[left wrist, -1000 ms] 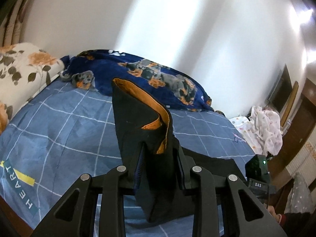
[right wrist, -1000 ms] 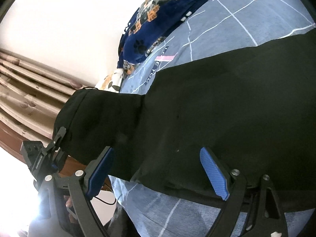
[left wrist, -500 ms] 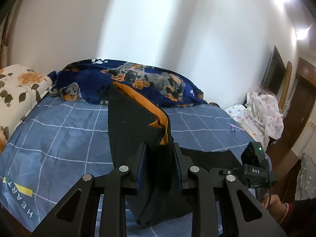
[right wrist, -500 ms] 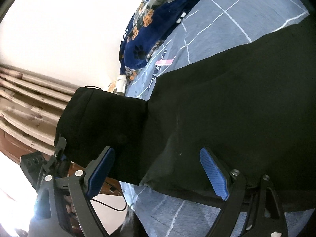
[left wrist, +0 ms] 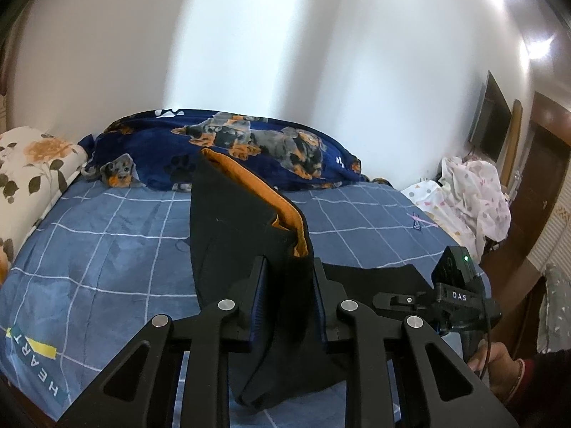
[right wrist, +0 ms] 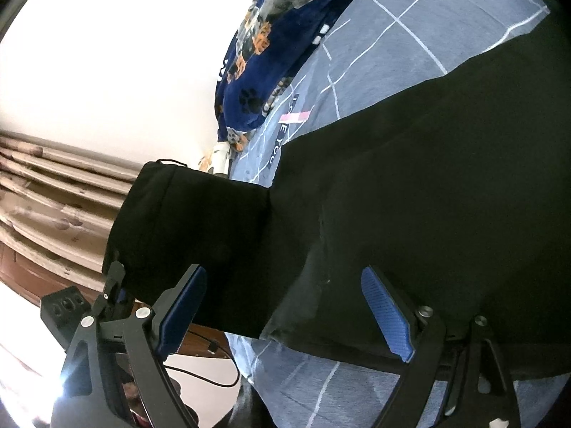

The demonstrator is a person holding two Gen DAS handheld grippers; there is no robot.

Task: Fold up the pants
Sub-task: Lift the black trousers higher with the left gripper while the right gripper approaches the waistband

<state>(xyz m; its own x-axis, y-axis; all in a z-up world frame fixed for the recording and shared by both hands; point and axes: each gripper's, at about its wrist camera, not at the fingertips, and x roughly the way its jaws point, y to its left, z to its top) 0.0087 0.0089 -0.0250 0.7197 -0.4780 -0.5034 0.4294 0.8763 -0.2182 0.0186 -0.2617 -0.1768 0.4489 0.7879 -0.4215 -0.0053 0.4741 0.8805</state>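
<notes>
- We see the left claw point(left wrist: 289, 297) angled slightly down over the bed point(left wrist: 107, 249), its two black arms drawn close and its jaws, which have just been closing, clamped on a bunched fold of the pants point(left wrist: 246, 235).
- That gripped part of the pants stands up from the claw as a stiff-looking peak, and an orange lining point(left wrist: 264, 192) shows along its upper edge.
- In the right wrist view, the right claw point(right wrist: 282, 306) hovers with its blue ribbed pads point(right wrist: 387, 317) spread wide, one to each side of the cloth and pressing on nothing.
- The pants point(right wrist: 410, 196) there are a broad, matte black sheet lying across the bed, with one section lifted off towards the left claw at the lower left.
- The bed wears a soft blue sheet with a thin white grid; a plush navy blanket point(left wrist: 228, 149) printed with dogs and paw marks lies bunched at its far side.
- Only the left view shows the floral pillow point(left wrist: 32, 167), the pale spotted cloth point(left wrist: 471, 192) heaped beyond the bed's right edge, and a person's hand point(left wrist: 496, 367) holding the right claw's handle.
- Only the right view shows wooden panelling point(right wrist: 53, 192) and a thin black cable point(right wrist: 210, 374) below the bed's edge.
</notes>
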